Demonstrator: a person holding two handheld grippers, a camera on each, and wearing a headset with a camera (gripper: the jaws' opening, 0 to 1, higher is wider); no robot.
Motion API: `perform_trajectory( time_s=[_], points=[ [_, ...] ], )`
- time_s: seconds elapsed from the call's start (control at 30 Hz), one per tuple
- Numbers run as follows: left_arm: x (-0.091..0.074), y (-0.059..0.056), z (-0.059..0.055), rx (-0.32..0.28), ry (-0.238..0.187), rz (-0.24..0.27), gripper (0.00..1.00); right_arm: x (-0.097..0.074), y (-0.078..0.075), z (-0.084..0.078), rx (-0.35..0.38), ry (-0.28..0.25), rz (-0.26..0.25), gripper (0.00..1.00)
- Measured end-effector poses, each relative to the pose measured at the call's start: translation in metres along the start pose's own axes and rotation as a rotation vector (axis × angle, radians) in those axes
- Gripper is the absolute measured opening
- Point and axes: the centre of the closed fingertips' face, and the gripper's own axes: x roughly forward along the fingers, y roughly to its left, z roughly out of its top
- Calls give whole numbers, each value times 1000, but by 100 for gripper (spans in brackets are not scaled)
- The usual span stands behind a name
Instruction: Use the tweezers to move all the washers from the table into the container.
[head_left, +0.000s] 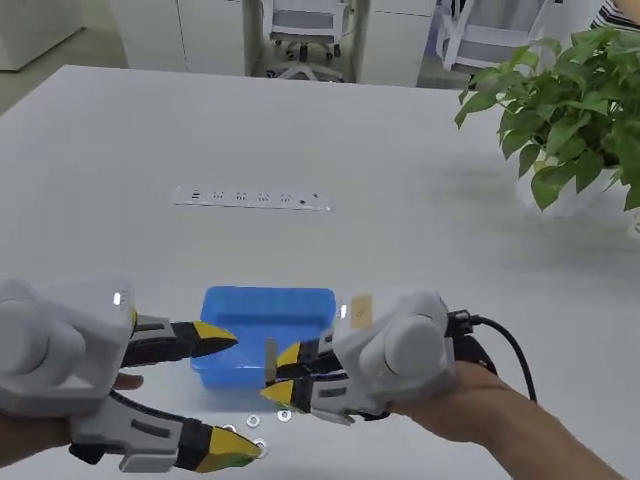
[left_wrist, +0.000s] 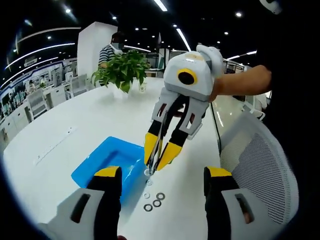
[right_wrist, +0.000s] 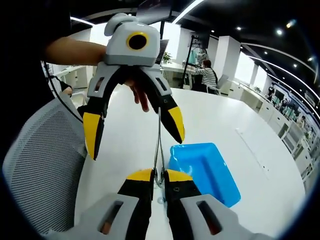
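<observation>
Several small metal washers (head_left: 285, 413) lie on the white table just in front of a blue container (head_left: 268, 312); in the left gripper view the washers (left_wrist: 156, 203) sit between my jaws. My right gripper (head_left: 285, 373) is shut on thin tweezers (head_left: 270, 358), whose tips (left_wrist: 150, 170) point down at the container's near edge (left_wrist: 131, 172). One washer (left_wrist: 148, 173) sits right at the tips; whether it is pinched is unclear. My left gripper (head_left: 228, 398) stands open beside the container, holding nothing. The right gripper view looks along the tweezers (right_wrist: 159, 145) toward the container (right_wrist: 202, 170).
A white power strip (head_left: 252, 198) lies further back on the table. A potted green plant (head_left: 575, 110) stands at the far right. Office chairs (head_left: 305, 35) are beyond the table's far edge. A mesh chair back (right_wrist: 42, 170) is close behind the grippers.
</observation>
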Motion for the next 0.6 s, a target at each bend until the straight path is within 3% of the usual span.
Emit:
perform_trajectory(
  time_s=[0.6],
  points=[
    [-18, 21, 7, -37, -88, 134, 93, -2, -44, 4, -4, -30, -37, 9]
  ],
)
